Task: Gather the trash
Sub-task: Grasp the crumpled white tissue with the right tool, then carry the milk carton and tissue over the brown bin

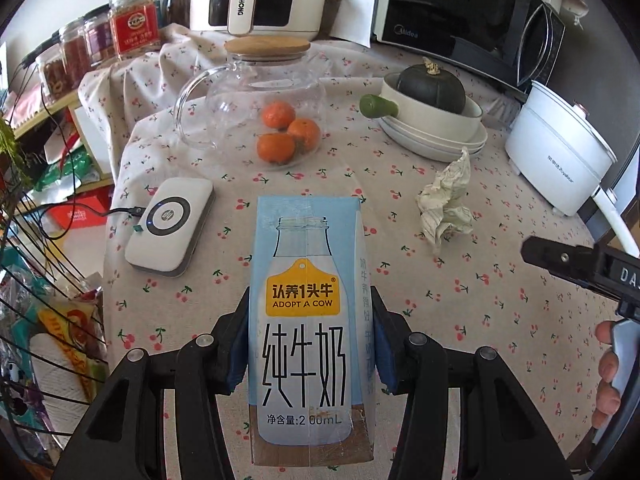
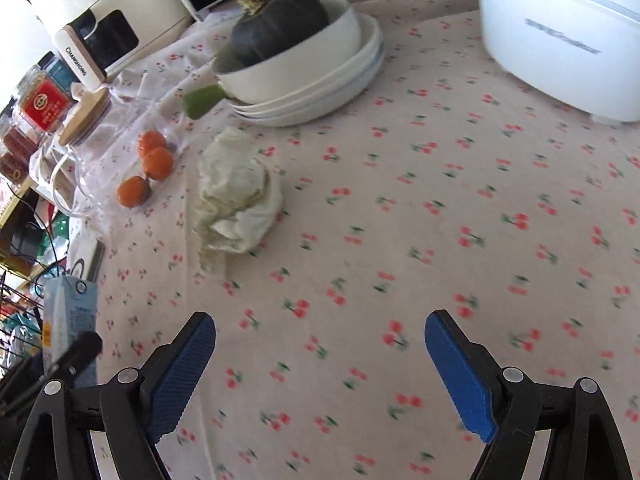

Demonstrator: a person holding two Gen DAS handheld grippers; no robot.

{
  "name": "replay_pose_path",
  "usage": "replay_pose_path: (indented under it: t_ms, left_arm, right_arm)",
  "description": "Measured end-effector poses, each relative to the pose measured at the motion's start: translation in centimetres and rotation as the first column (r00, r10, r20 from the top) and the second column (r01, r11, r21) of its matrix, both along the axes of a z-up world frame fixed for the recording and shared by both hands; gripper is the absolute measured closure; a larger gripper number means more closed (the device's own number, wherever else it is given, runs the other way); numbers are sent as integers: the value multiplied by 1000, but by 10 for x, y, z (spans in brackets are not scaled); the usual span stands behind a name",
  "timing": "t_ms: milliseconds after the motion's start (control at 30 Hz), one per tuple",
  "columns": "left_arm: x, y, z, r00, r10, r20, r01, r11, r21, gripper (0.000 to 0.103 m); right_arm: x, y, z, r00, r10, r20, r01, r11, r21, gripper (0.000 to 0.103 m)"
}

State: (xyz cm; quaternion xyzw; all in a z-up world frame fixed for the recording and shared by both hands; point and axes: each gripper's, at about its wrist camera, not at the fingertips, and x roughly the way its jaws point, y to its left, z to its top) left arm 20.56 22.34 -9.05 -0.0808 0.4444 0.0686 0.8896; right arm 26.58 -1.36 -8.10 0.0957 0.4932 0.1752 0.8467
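Milk carton (image 1: 306,328) sits clamped in our left gripper (image 1: 308,344) near the table's (image 1: 460,280) left edge — our right gripper (image 2: 320,360) gapes, crumpled paper (image 2: 236,192) mid-table.

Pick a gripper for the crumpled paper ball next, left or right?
Right. The right gripper is open and empty, with the crumpled paper ball on the tablecloth ahead of it. The left gripper is shut on the milk carton, so it has no free grip.
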Motion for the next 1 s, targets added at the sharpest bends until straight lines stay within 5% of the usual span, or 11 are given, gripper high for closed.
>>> replay_pose_path:
  t_ms: [400,633,833,1000]
  left_arm:
    - [4,10,-9,1000,6,-8,-6,1000,-20,49]
    - [2,4,-3,1000,-2,-4,1,1000,-12,49]
    - [-5,-13,13,1000,-15,11,15,1000,-2,49]
    - [-18,-45,30,998,-64,11,63,995,77,49]
  right_arm:
    - [55,69,-17,999,-34,-12,35,999,18,27]
    - [60,58,-29,995,-62,-80,66,997,43,73]
    - [29,36,-8,1000,-4,-27,2,999,-46,77]
    - [-9,4,16,999,38,18,-35,990,-140,77]
